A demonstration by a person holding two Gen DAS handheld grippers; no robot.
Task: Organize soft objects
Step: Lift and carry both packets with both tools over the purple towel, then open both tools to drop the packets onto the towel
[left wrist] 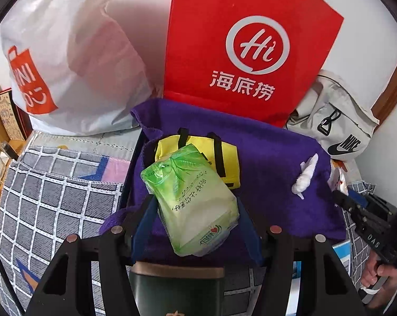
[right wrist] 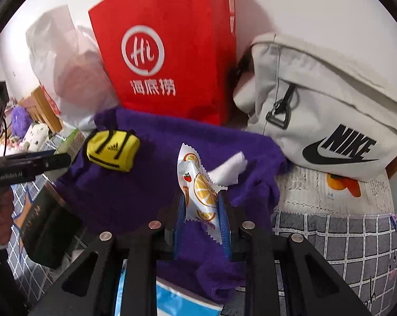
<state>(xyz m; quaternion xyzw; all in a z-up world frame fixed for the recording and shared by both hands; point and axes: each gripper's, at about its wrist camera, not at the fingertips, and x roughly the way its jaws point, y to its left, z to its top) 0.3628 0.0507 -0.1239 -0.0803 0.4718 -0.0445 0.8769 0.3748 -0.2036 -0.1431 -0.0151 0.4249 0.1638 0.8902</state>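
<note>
My left gripper (left wrist: 195,202) is shut on a green tissue pack (left wrist: 193,200) and holds it above a purple towel (left wrist: 272,163). A small yellow pouch (left wrist: 224,158) lies on the towel just beyond the pack, and a white crumpled tissue (left wrist: 305,177) lies to the right. My right gripper (right wrist: 202,197) is shut on a white orange-print snack packet (right wrist: 199,187) over the same towel (right wrist: 135,184). In the right wrist view the yellow pouch (right wrist: 112,150) lies to the left and the white tissue (right wrist: 230,169) just beyond the packet.
A red paper bag (left wrist: 240,44) and a white Miniso plastic bag (left wrist: 66,60) stand at the back against the wall. A beige Nike bag (right wrist: 327,110) sits at the right. A grey checked sheet (left wrist: 53,194) covers the bed. A dark box (right wrist: 48,226) lies left of the towel.
</note>
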